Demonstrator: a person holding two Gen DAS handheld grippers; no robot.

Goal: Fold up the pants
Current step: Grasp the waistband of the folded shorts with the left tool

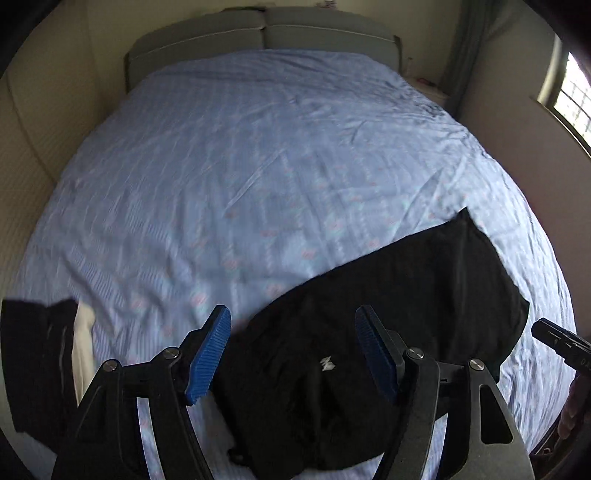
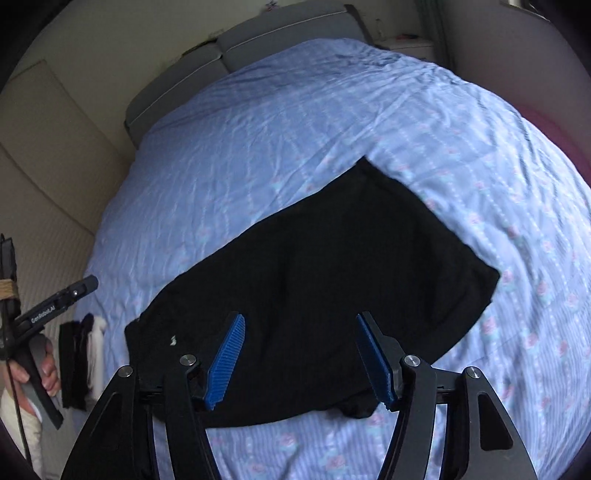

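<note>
Fingers of the left gripper [image 1: 293, 354] stand wide apart, blue ribbed pads [image 1: 208, 356] facing each other, nothing between them. Right gripper [image 2: 300, 360] likewise spread, its pads [image 2: 227, 360] released and holding nothing.

No containers in either view.

Black pants [image 2: 314, 280] lie on the bed [image 2: 258, 155], on a light blue sheet with a small pink and teal print. They lie as a broad, compact dark slab running on a slant, one end toward the near edge of the mattress, the other toward the far right. A small white mark [image 2: 172, 340] shows on the cloth near the left end.

Left wrist view: the pants [image 1: 388, 314] sit below and ahead of the open fingers, mostly to the right; the white mark [image 1: 327, 363] falls in the gap between the pads. Contact with the cloth cannot be told.

Right wrist view: both fingertips hang over the near half of the pants, cloth spreading out past them on either side. Touching or just above, cannot tell.

A stack of folded clothes [image 2: 79, 363], dark with a white piece, sits at the left edge of the bed, well apart from the pants. Grey headboard [image 1: 266, 33] at the far end.
</note>
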